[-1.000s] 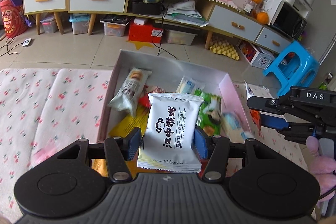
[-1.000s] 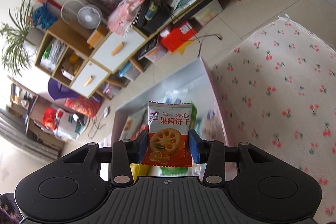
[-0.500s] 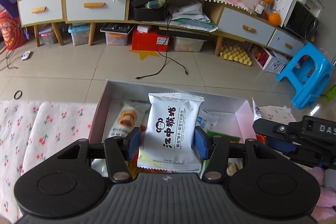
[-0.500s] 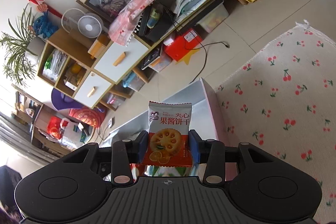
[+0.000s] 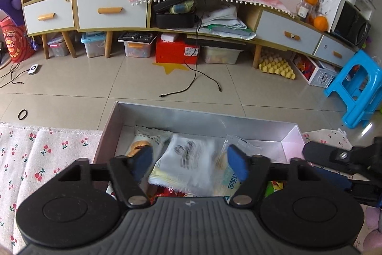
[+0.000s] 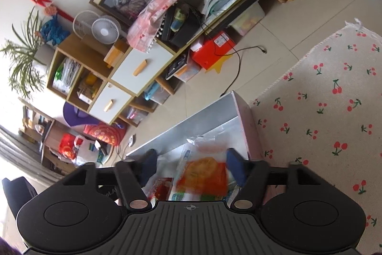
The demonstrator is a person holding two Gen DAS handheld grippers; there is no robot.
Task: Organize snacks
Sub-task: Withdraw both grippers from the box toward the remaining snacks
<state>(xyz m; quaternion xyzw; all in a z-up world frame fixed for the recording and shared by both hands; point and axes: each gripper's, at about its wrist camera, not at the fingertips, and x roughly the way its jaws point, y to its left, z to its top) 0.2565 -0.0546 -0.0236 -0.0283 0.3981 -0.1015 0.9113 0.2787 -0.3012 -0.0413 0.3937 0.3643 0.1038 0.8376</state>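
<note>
At the bottom of the left wrist view, the left gripper has its two blue-padded fingers spread wide, and neither pad touches anything. Between them, lower in the frame and smeared by motion blur, a white snack packet with dark print sits apart from both pads, over the other wrappers in the grey box. Just left of it a pale packet showing a round biscuit lies in the box, and a clear wrapper shows to the right. At the right edge of that frame the right gripper's dark body reaches in over the box's pink-sided end. In the right wrist view, the right gripper is likewise wide apart, pads clear of everything; the orange biscuit packet is blurred in the gap between them, above more wrappers in the same box. Whether either packet is resting or falling I cannot tell. The box stands on a cherry-print cloth, which fills the right of that frame. Farther back lie a tiled floor with a loose black cable, a blue stool at the right, and a long wooden cabinet across the top.
</note>
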